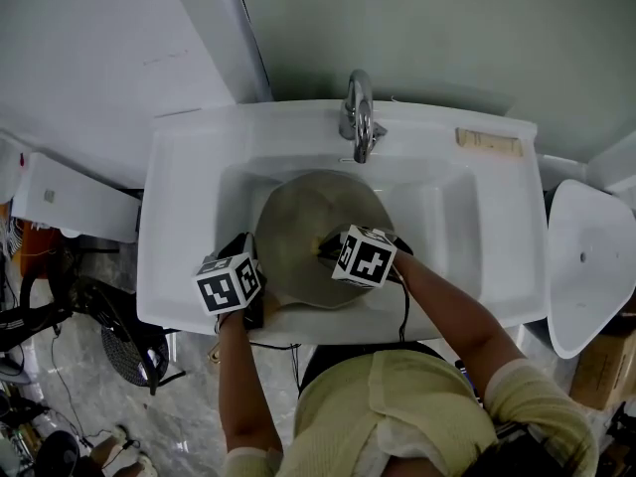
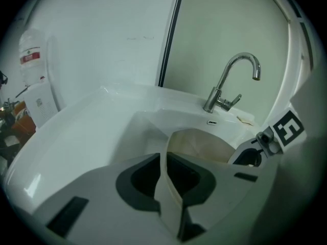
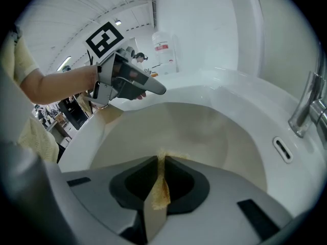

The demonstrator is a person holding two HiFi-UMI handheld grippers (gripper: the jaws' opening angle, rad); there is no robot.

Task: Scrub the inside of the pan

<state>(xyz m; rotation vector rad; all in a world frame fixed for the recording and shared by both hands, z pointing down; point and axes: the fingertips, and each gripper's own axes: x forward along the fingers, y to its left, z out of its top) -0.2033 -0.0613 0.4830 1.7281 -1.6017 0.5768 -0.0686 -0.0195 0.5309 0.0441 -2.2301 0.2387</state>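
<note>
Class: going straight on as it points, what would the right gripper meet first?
Probably the inside of the round grey metal pan, just past the thin yellow scrub pad that the right gripper holds; depth is unclear.

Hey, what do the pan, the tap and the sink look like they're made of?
The round grey pan: probably brushed metal, dull sheen, thin rim. The curved tap: polished chromed metal, mirror highlights. The white sink: likely glazed ceramic, glossy and smooth; could be moulded resin.

pan (image 1: 308, 229) rim: partly behind right tongs (image 1: 323, 247) | bottle (image 2: 31, 55) label: unreadable
</note>
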